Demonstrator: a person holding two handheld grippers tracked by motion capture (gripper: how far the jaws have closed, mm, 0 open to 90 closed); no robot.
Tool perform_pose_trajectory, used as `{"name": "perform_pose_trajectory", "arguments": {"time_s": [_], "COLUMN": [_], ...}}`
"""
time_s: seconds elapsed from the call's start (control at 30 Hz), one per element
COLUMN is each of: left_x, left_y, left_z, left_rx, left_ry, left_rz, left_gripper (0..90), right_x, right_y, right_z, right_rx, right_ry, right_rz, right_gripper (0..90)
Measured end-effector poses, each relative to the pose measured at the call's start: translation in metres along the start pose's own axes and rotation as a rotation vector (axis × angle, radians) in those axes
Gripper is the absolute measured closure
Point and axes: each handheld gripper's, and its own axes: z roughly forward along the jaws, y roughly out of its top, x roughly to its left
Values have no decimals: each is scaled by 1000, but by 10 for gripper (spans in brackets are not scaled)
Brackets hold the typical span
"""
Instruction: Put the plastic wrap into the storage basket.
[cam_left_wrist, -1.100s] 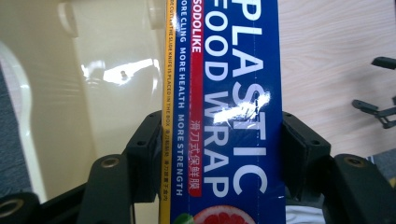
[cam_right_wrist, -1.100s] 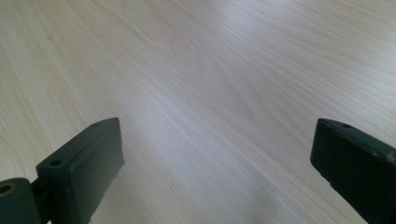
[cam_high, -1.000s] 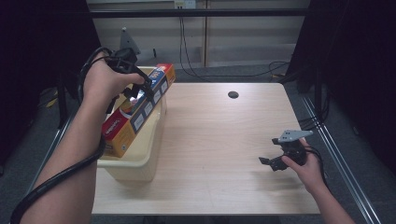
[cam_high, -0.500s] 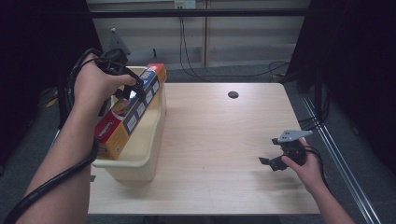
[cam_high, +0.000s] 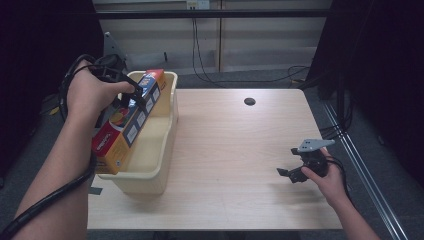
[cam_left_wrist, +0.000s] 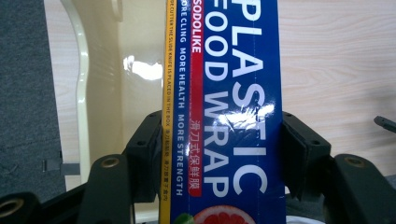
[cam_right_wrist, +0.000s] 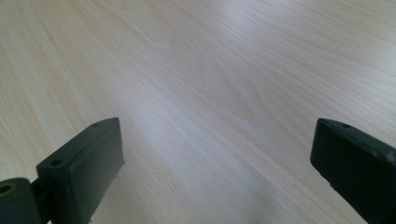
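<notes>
**Wrap box is tilted over the bin, left side has it**

So here's where we are: the left gripper (cam_high: 131, 95) has its jaws closed across the width of the plastic wrap box (cam_high: 127, 122), one jaw on each long side, as we see clearly in the left gripper view (cam_left_wrist: 224, 140). The box sits above the cream bin (cam_high: 160, 150) at the left edge of the table (cam_high: 235, 150), with its long axis running near-to-far and tilted, far end high by the bin's far rim, near end lower toward the near-left corner. We think the near end is resting on or just inside the bin's left wall, but the forearm makes that hard to call from above.

The box already lines up with the bin's long side, so lowering it flat inside looks like the natural thing, mostly a matter of dropping the far end.

The right gripper (cam_high: 292, 173) is well apart, low over bare table at the near right, jaws spread wide and holding nothing (cam_right_wrist: 210, 163). Left hand is obviously the nearer one.
</notes>
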Motion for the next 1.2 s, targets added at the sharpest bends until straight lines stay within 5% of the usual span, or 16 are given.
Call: {"name": "perform_pose_trajectory", "arguments": {"time_s": [1.2], "left_x": [14], "left_y": [-9], "left_z": [35], "left_rx": [36], "left_ry": [17], "left_rz": [-55], "left_gripper": [407], "right_x": [-1], "right_y": [0], "right_z": [-2], "right_rx": [-9], "right_ry": [0], "right_rz": [-6], "right_gripper": [26]}}
